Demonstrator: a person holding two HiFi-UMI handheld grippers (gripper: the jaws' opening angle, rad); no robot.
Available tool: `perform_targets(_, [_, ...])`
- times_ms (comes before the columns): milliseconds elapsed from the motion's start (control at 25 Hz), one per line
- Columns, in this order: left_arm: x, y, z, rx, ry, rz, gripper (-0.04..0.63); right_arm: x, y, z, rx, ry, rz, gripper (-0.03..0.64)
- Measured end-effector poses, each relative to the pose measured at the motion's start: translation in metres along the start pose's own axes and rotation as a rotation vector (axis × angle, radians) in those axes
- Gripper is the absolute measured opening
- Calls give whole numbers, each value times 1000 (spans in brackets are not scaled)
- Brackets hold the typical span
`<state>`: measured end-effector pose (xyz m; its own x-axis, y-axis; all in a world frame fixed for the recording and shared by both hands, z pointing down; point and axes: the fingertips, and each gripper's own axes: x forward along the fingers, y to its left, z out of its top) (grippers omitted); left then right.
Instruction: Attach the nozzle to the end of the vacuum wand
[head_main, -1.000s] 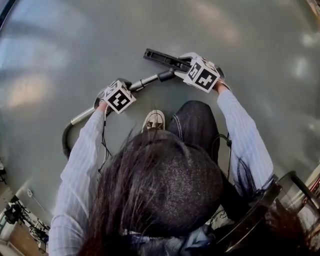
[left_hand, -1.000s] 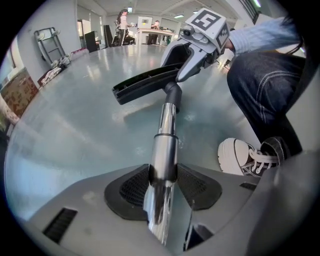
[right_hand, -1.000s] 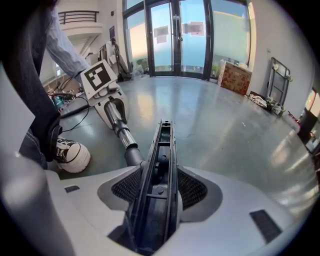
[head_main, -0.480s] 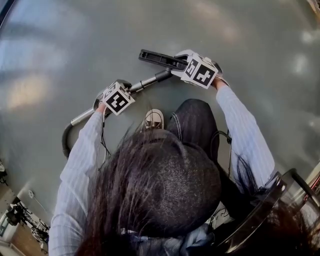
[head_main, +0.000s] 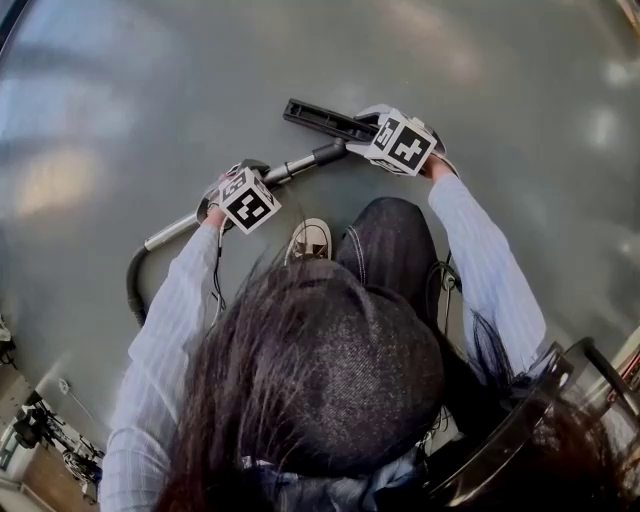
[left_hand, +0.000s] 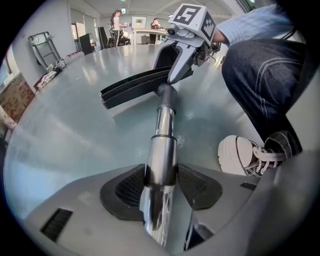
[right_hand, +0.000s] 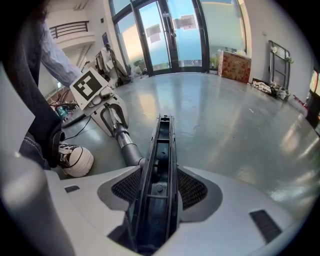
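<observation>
Grip status, nearest first: my left gripper (left_hand: 161, 186) has its jaws clamped on the chrome vacuum wand (left_hand: 163, 131), with the pads pressing the tube from both sides. These jaws have just eased slightly wider, with the tube between them and in contact. My right gripper (right_hand: 158, 192) has its jaws closed on the black nozzle (right_hand: 163, 150), a long, narrow head that runs straight out between the pads with its open channel facing the camera. Both sets of jaws stand fairly wide, each filled by the part it holds. In the head view the left gripper (head_main: 250, 175) sits part-way along the vacuum wand (head_main: 296, 161), and the right gripper (head_main: 365, 135) holds the nozzle (head_main: 322, 117) at one end. The wand's dark end fitting (left_hand: 166, 97) reaches the nozzle (left_hand: 140, 86) just beside my right jaws and touches it; whether it is fully seated I cannot tell. On the far side of the left gripper the tube runs into a dark curved hose (head_main: 132, 285) lying on the grey floor (head_main: 120, 100). A white canvas shoe (left_hand: 241, 155) rests on the floor just beside the wand, below a knee (head_main: 392, 240) in dark jeans. Farther off, tall glass doors (right_hand: 170, 35) close the room.
</observation>
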<state>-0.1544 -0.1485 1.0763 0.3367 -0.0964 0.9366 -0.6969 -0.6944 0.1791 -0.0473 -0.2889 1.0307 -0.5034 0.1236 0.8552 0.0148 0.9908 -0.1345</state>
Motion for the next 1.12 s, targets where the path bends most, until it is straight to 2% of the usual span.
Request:
perform_targets(160, [-2,4,4,-16,-6,-23,184,1,-2,-2,11,0,13,232])
perform_targets(480, [-7,3,11,10,-22,-47,179,2,-6,1,-20,-14,62,232])
perform_targets(720, [-10,1,22,8,-20,-46,179,-1,-4,6,42,-38,98,232])
perform_targets(920, [-12,2,22,1,7,-34,178,1,-4,6,30,-24,59,231])
perform_targets(1120, [-7,5,21,-15,-10,-36,178,5,-7,5,37,-19,39,232])
